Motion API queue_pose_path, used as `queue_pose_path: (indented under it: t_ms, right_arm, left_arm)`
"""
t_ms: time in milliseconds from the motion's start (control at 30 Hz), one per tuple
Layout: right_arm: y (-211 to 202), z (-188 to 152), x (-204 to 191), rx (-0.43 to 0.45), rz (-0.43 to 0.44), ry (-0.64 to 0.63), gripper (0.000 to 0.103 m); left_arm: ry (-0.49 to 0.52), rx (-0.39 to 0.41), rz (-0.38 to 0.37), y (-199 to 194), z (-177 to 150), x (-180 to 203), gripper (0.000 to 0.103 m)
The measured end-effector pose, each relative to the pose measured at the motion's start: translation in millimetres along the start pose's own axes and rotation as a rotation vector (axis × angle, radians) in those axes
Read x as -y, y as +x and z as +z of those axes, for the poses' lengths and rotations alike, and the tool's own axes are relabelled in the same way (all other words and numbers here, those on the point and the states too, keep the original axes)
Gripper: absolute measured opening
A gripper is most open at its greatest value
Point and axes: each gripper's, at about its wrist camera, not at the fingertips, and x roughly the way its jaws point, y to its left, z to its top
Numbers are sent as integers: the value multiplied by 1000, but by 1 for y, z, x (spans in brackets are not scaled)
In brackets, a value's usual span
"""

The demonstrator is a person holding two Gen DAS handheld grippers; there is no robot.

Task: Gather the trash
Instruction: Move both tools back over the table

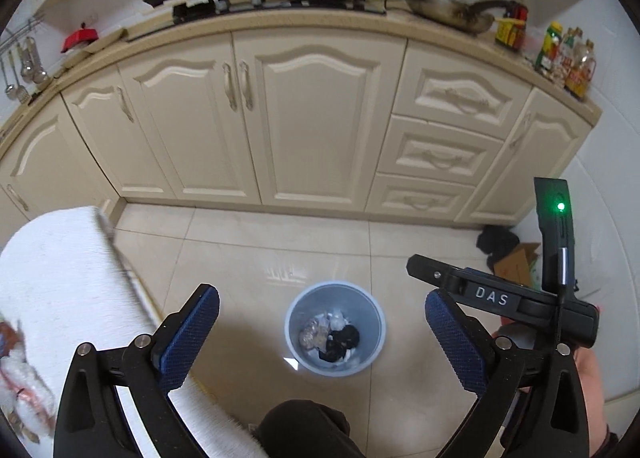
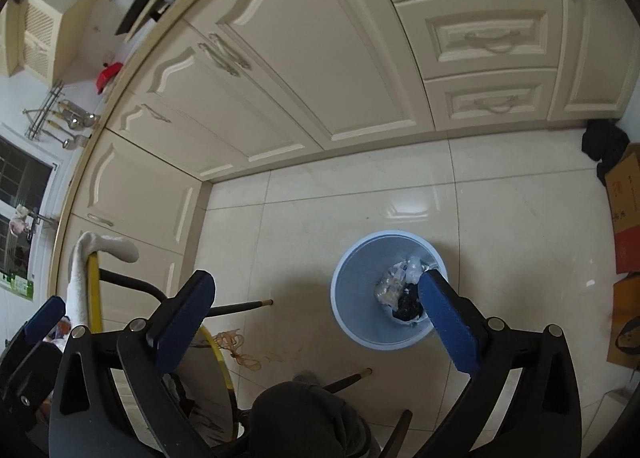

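A light blue trash bin [image 1: 293,318] stands on the tiled floor and holds crumpled clear, white and black trash [image 1: 332,336]. It also shows in the right wrist view [image 2: 356,290]. My left gripper [image 1: 322,328] is open and empty, held high above the bin. My right gripper [image 2: 316,314] is open and empty too, above and just left of the bin; its right finger [image 2: 448,322] overlaps the bin's rim in view. The right gripper's body [image 1: 500,298] shows at the right of the left wrist view.
Cream kitchen cabinets [image 1: 312,118] run along the far side of the floor. A white-covered table [image 1: 60,290] with wrappers is at left. A glass table with a yellow rim [image 2: 212,358] and chair legs are below. Cardboard boxes [image 2: 624,210] and a dark cloth [image 2: 602,140] sit at right.
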Motion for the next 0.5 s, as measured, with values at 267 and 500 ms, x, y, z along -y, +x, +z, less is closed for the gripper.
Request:
queue_pose_path:
  t_ms: [267, 500]
  right_arm:
    - [-50, -9, -59, 84, 42, -98, 103]
    - [-95, -27, -125, 160, 100, -220, 103]
  left_arm:
    - [-59, 124, -10, -102, -47, -40, 102]
    - [-127, 242, 18, -190, -99, -73, 102]
